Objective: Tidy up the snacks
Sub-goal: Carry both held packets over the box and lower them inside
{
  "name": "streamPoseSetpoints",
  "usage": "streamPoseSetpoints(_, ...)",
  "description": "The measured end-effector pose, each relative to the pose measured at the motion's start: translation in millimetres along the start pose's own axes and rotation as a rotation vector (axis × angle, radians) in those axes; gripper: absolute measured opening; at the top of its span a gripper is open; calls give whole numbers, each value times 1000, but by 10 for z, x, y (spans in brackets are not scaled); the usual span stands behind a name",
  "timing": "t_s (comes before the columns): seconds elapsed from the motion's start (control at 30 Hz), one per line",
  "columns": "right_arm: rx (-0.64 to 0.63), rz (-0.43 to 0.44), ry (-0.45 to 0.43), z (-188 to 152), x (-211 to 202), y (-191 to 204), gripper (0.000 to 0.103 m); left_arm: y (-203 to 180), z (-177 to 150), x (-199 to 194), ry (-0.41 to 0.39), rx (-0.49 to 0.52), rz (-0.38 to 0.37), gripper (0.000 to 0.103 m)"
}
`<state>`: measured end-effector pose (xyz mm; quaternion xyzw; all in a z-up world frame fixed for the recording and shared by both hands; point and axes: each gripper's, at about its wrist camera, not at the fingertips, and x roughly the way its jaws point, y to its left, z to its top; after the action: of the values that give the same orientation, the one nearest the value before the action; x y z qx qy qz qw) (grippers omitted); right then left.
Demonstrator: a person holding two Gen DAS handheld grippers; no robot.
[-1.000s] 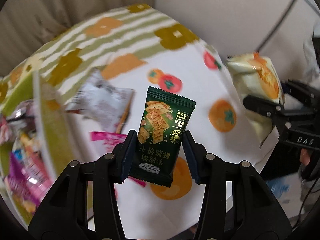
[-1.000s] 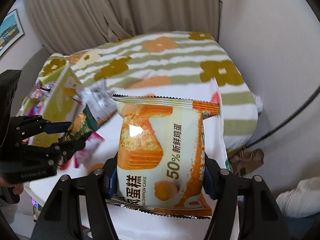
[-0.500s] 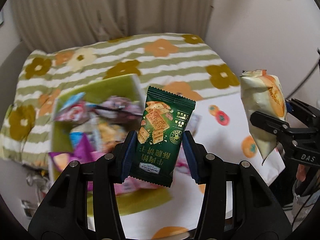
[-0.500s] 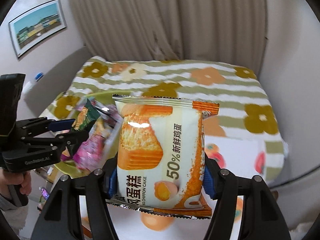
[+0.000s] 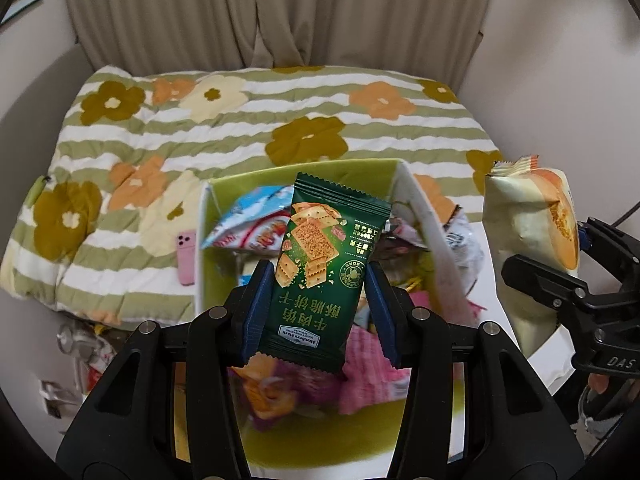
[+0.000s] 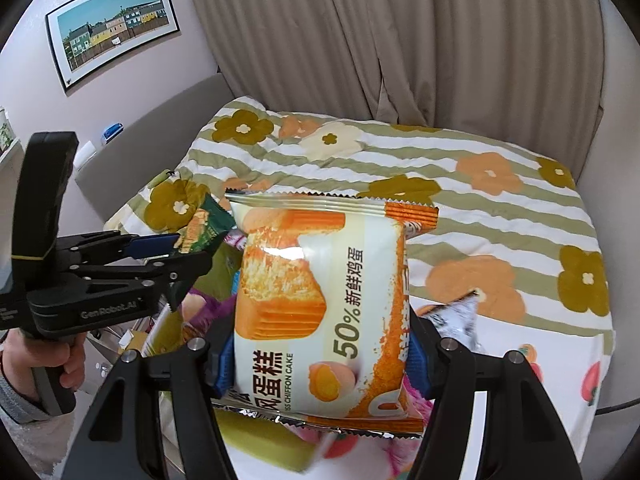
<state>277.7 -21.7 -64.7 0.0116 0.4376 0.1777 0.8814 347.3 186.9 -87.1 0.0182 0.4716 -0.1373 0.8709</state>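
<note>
Both grippers swung from the table to above the green box point(image 5: 416, 196): L gripper point(image 5: 316, 300) clamps cracker pack point(image 5: 320, 280), R gripper point(image 6: 320, 356) clamps cake bag point(image 6: 320, 304), so drop-in looks imminent.

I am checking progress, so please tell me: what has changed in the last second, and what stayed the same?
The left gripper carried the dark green cracker packet from above the fruit-print tablecloth to above the open green box of snacks. The right gripper brought the orange-and-white chiffon cake bag leftward alongside. Both grips stayed shut; nothing was released.
</note>
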Motion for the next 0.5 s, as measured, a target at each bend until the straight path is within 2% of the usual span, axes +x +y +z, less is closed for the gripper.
streamPoseSetpoints(0.13,25,-5,24,74,175,113,61,113,39,174,30,44,-7,45)
streamPoseSetpoints(0.2,41,-12,36,81,247,133,61,156,17,251,61,44,10,63)
streamPoseSetpoints(0.23,49,-15,41,81,271,143,61,188,-7,276,68,41,17,90)
streamPoseSetpoints(0.27,59,-19,46,83,307,157,61,226,-47,268,55,35,20,103)
streamPoseSetpoints(0.5,104,-46,84,27,477,205,61,445,-240,182,32,15,16,103)
